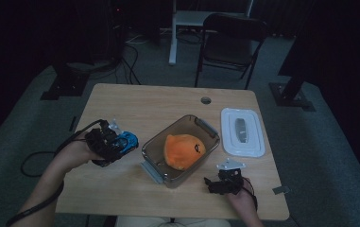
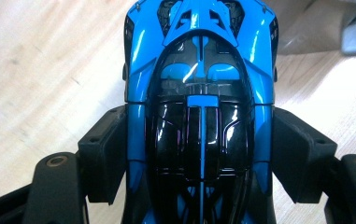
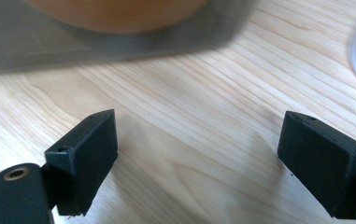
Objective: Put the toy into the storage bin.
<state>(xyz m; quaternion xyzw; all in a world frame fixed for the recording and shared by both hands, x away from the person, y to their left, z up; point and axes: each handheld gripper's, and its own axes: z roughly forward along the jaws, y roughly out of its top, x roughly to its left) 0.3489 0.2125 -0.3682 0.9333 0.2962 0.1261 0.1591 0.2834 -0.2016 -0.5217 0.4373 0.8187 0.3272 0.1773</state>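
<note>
A clear plastic box [image 1: 181, 150] sits near the middle of the table [image 1: 135, 101], turned at an angle, with grey clip latches at its 1 o'clock and 7 o'clock ends. Inside it lies one orange plush toy [image 1: 184, 150] with a small dark face mark on its upper right side; it takes up most of the box floor. The box has no cover on it. Its white lid [image 1: 242, 132] lies flat on the table at about 2 o'clock from the box, just beside it and apart, with a grey handle strip along its middle.

The left tool [image 1: 121, 143], at 9 o'clock from the box and near it, is clamped on a blue and black toy car [image 2: 199, 107]. In the left gripper view both black pads press against the car's flanks, its nose pointing away from the camera over the wood. In the high view the car sits just beside the box's left wall.

The right tool [image 3: 199, 158] sits at 5 o'clock from the box, its jaws spread wide over bare wood with nothing between them.

No brand, label or legible writing can be made out on the box, lid, toy or car.
</note>
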